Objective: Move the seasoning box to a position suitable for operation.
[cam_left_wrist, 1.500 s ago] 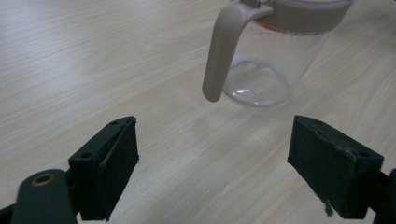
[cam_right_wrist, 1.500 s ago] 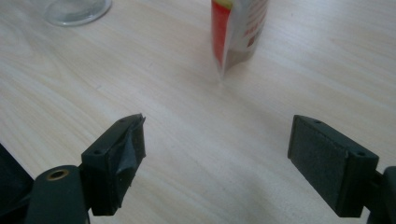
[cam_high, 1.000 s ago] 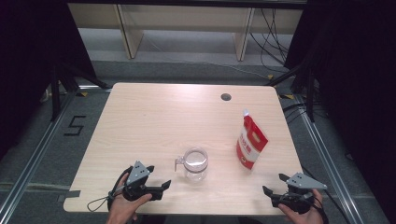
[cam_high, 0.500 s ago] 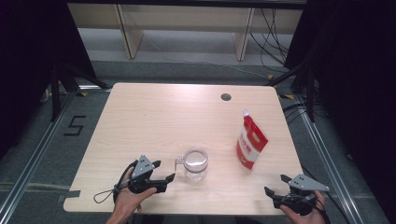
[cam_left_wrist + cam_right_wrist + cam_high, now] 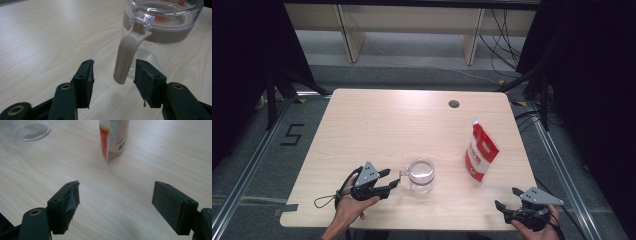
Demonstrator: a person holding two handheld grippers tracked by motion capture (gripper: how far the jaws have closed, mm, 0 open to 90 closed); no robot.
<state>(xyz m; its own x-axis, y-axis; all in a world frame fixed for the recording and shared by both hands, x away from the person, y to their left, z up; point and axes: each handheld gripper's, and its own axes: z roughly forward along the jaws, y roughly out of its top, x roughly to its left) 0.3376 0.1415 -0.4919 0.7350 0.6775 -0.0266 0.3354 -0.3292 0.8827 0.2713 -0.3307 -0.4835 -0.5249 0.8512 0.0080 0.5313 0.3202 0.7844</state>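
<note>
High view overlooks the table (image 5: 377,125); tool views skim it closely.

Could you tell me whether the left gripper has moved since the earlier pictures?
Yes. The left gripper has edged right along the table's near edge toward the glass jug; its jaws have just been closing, the jug's handle between them, not yet pressed.

A pale wooden table (image 5: 377,125) with two things standing on it

We see a light wood-grain top with rounded corners and a small round hole (image 5: 454,104) near its far edge. A clear glass jug (image 5: 421,175) with a beige handle stands near the front edge, left of centre. A red and white pouch (image 5: 480,152) stands upright well apart to its right.
</note>
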